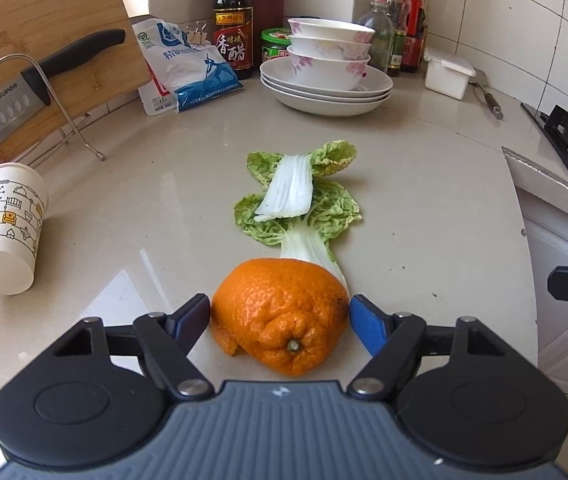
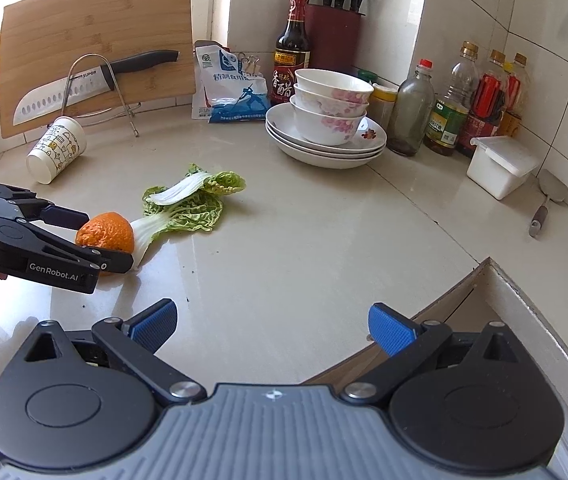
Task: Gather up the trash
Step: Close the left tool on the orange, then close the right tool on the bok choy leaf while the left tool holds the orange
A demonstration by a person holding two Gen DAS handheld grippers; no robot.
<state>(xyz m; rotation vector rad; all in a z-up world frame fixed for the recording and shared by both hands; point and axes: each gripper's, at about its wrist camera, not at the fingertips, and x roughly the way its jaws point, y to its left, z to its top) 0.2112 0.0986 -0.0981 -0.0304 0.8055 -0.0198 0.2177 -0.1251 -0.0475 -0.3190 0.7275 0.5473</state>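
An orange peel [image 1: 280, 312] with its stem end toward me lies on the pale counter [image 1: 424, 208], and my left gripper [image 1: 280, 308] is shut on it, one pad against each side. In the right wrist view the same left gripper [image 2: 106, 240] flanks the peel [image 2: 106, 234], with a hand at its handle. Cabbage leaves [image 1: 300, 200] [image 2: 192, 204] lie just beyond the peel, one stalk touching it. A printed paper cup [image 1: 8, 228] [image 2: 58, 148] lies on its side at the left. My right gripper [image 2: 272, 320] hovers open over bare counter, nothing between its fingers.
Stacked bowls on plates [image 2: 324, 128] stand at the back. A knife [image 2: 84, 84] rests on a wire rack against a cutting board [image 2: 84, 20]. A salt bag [image 2: 228, 84], a vinegar bottle [image 2: 292, 52], several bottles [image 2: 452, 108] and a white box [image 2: 500, 164] line the wall. The counter's edge [image 2: 464, 280] drops off at right.
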